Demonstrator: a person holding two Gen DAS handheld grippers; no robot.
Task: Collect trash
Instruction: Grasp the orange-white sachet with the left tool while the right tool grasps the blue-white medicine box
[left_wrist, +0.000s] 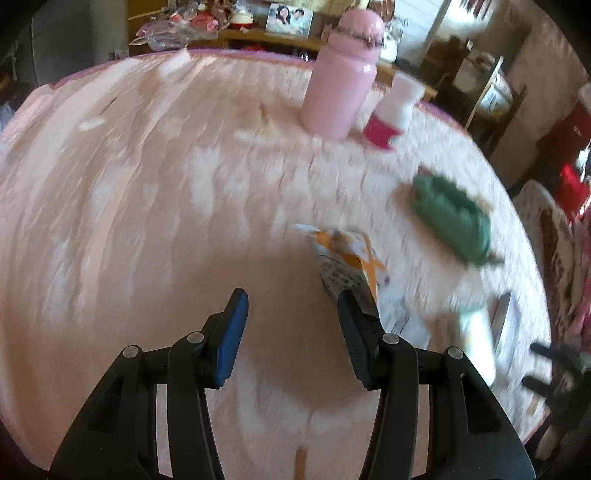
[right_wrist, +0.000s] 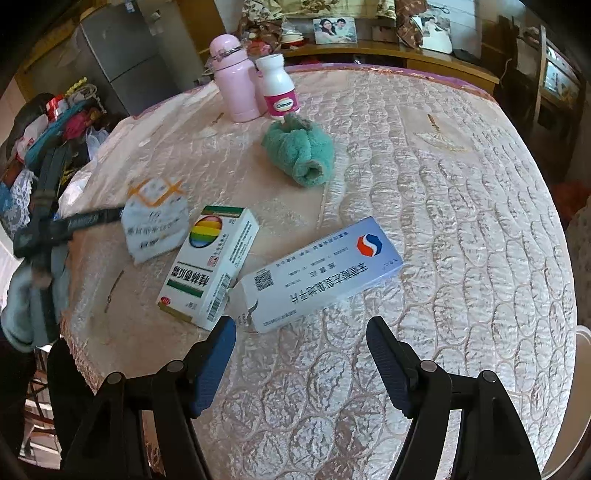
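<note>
A crumpled white-and-orange wrapper (left_wrist: 347, 258) (right_wrist: 155, 221) lies on the quilted pink tablecloth (left_wrist: 147, 221). My left gripper (left_wrist: 292, 299) stands open just left of it. Its right finger (left_wrist: 354, 332) is at the wrapper's near edge, and nothing is between the pads. The left wrist view is blurred. In the right wrist view one black finger of the left gripper (right_wrist: 92, 219) reaches the wrapper from the left. My right gripper (right_wrist: 300, 325) is open above the cloth, just short of a blue-and-white medicine box (right_wrist: 325, 269) and a white box with a rainbow disc (right_wrist: 210, 266).
A rolled green towel (right_wrist: 299, 151), a pink flask (right_wrist: 234, 81) and a white pill bottle (right_wrist: 279, 86) stand farther back. Bags and clothes pile up beyond the table's left edge (right_wrist: 44, 129). A white rim (right_wrist: 581, 369) shows past the right edge.
</note>
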